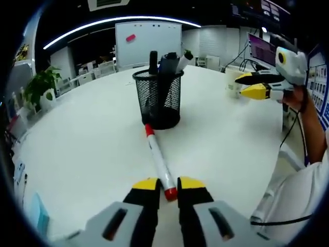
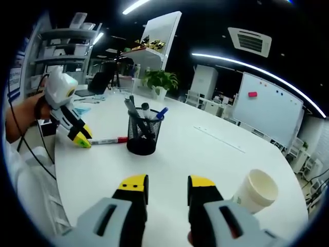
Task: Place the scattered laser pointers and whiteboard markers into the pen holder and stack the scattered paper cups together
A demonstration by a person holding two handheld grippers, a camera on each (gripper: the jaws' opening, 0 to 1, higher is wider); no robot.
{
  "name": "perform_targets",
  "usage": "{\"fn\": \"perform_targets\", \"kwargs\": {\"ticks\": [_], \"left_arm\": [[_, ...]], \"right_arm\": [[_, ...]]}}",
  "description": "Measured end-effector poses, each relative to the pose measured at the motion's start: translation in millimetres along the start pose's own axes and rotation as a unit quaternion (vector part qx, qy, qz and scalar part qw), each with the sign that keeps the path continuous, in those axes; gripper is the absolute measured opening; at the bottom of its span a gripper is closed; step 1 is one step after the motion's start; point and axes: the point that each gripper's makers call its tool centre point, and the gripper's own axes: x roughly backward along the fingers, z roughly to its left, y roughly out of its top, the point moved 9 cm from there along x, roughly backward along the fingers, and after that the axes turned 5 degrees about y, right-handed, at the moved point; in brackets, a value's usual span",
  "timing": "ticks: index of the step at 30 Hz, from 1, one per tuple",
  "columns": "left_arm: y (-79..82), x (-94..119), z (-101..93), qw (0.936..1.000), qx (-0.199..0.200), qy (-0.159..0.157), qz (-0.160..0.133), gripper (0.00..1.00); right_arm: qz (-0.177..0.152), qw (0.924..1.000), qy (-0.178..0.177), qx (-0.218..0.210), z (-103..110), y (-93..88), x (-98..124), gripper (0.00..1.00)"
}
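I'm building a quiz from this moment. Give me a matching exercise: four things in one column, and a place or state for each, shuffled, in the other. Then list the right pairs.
Things:
1. red-capped marker
2. pen holder
3. paper cup
4. potted plant

Places or states:
A. lying on its side on the table beside the right gripper
B. standing upright mid-table with markers inside
C. near the far table edge, behind the holder, in the right gripper view
D. flat on the table, one end between the left gripper jaws

Pairs: 1-D, 2-B, 3-A, 4-C
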Motion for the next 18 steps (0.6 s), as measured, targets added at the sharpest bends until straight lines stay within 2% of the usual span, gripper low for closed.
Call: {"fn": "perform_targets", "kwargs": {"ticks": [7, 18], "left_arm": [[-1.4, 2.9, 2.4, 0.9998, 0.002, 0.017, -0.002, 0.12], [3.1, 9.2, 19.3, 0.9988, 0.007, 0.036, -0.034, 0.11]], "right_arm": [[0.001, 1.0, 0.0, 0.0, 0.3, -1.0, 0.4, 0.3], [0.0, 1.0, -0.002, -0.001, 0.8, -0.3, -0.4, 0.3]]}}
